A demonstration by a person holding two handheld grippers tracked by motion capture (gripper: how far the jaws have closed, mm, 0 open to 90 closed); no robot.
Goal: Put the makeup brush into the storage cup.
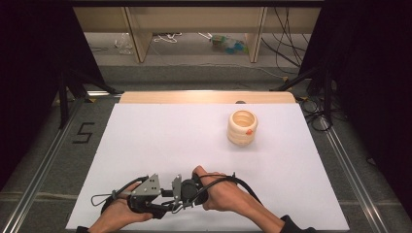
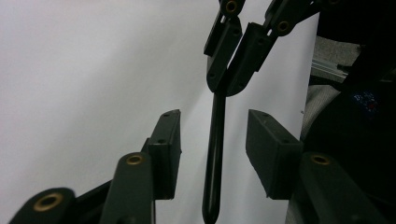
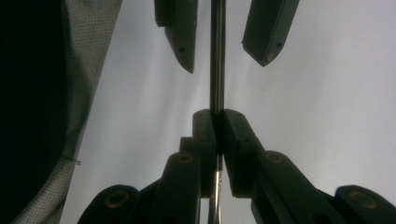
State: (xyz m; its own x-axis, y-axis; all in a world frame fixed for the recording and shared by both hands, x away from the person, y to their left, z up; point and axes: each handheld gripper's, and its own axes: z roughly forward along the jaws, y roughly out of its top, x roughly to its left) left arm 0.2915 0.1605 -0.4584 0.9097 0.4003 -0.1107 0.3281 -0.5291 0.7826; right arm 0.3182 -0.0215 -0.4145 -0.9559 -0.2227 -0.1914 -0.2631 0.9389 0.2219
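Rod [image 3: 217,56]: thin, dark, stiff-looking, probably light and slick, so it may swivel in a one-point pinch. Your right gripper [image 3: 218,122] has its jaws closed on it, low over the near edge of the counter [image 1: 194,136]. Your left gripper [image 2: 212,135] faces it, jaws wide apart either side of the rod without touching. Take hold close beside the right jaws.

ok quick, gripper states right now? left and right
Left gripper: open, jaws apart on either side of the thin black rod, not touching it.
Right gripper: closed on that rod.
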